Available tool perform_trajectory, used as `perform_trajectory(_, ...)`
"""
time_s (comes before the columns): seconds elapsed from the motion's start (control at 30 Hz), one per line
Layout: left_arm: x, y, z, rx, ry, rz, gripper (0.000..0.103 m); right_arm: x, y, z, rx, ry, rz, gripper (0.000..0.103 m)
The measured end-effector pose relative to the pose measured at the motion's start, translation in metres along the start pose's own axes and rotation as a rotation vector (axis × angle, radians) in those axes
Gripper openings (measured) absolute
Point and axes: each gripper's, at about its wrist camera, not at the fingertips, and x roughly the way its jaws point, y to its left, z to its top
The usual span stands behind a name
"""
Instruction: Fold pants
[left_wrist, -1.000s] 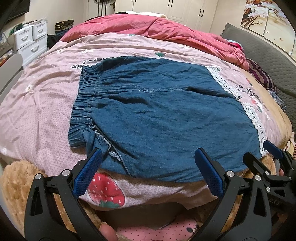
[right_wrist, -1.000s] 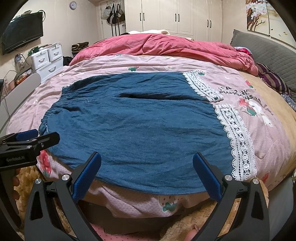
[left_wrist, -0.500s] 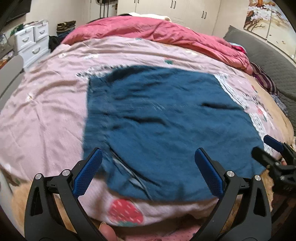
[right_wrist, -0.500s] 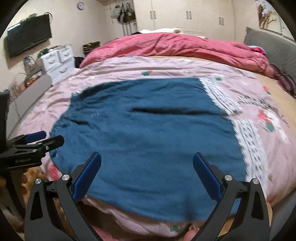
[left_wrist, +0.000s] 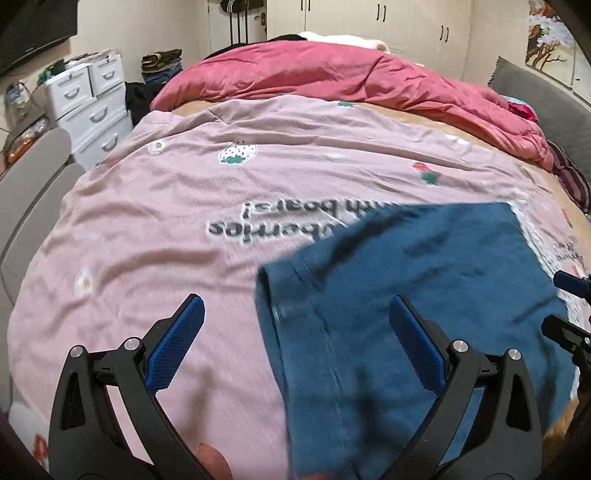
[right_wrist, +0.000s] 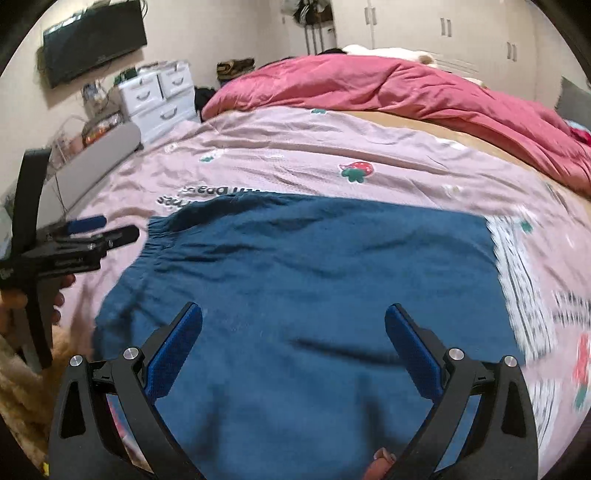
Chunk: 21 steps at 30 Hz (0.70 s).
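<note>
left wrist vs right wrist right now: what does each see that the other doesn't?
Only the left wrist view: the painting on the right wall.

Only the right wrist view: the wall TV whole, and the pants' gathered waistband.

Both: the blue pants flat on the pink sheet, red quilt, white drawers; left gripper and right gripper open.

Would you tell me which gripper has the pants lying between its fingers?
The right gripper: pants fill its gap, while the left gripper straddles their edge.

pants (left_wrist: 424, 280) near hem: cut off | bedspread lettering (left_wrist: 280, 218): blurred
</note>
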Motion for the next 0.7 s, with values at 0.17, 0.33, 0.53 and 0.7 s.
perform_trajectory(0.17,0.049,0.028,0.009,-0.045,0.052,0.007,0.094,0.049,-0.002,0.027,-0.132,0.046,-0.095,0.099)
perform_trajectory(0.33,0.056,0.032,0.006,-0.028,0.040,-0.122,0.094,0.086,-0.002,0.048,-0.189,0.071,-0.097,0.099)
perform_trajectory(0.53,0.068,0.024,0.008,0.020,0.056,-0.165,0.038,0.122,0.005,0.077,-0.279,0.111,-0.072,0.099)
perform_trajectory(0.7,0.057,0.032,0.010,-0.015,0.007,-0.222,0.028,0.137,0.010,0.093,-0.367,0.113,-0.080,0.099)
